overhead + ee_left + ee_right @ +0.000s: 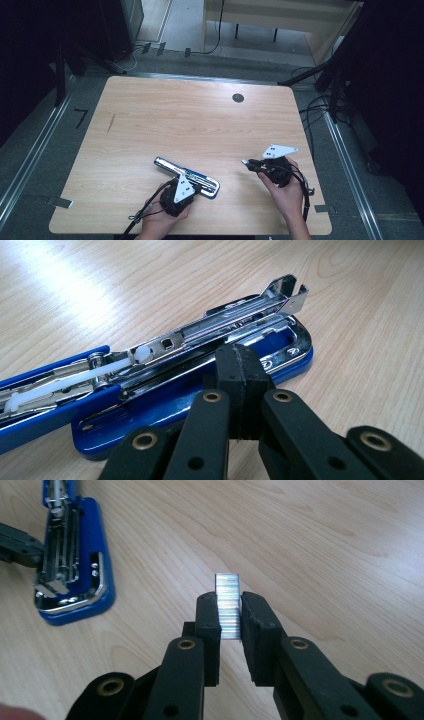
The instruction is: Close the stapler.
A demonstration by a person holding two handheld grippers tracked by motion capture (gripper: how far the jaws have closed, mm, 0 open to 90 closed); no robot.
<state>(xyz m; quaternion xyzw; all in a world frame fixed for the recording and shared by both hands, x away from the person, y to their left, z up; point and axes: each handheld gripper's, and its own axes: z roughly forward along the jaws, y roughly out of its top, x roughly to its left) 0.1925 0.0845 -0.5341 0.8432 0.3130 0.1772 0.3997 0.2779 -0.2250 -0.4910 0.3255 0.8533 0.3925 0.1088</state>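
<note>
A blue stapler (207,181) lies open near the table's front edge, its chrome magazine (200,340) exposed and a white pusher rod showing in the raised blue top. My left gripper (194,184) is shut, and its joined tips (240,365) rest against the near side of the stapler's base; nothing shows between the pads. To the right, my right gripper (248,163) hangs above the bare wood, shut on a short silver strip of staples (227,595) that stands up between its pads. Its view has the stapler (75,570) far left, with the left gripper (25,547) beside it.
The wooden table (200,120) has a dark round cable hole (238,97) at the back right and a thin dark mark (111,122) on the left. Cables and stand legs lie on the floor beyond the back and right edges.
</note>
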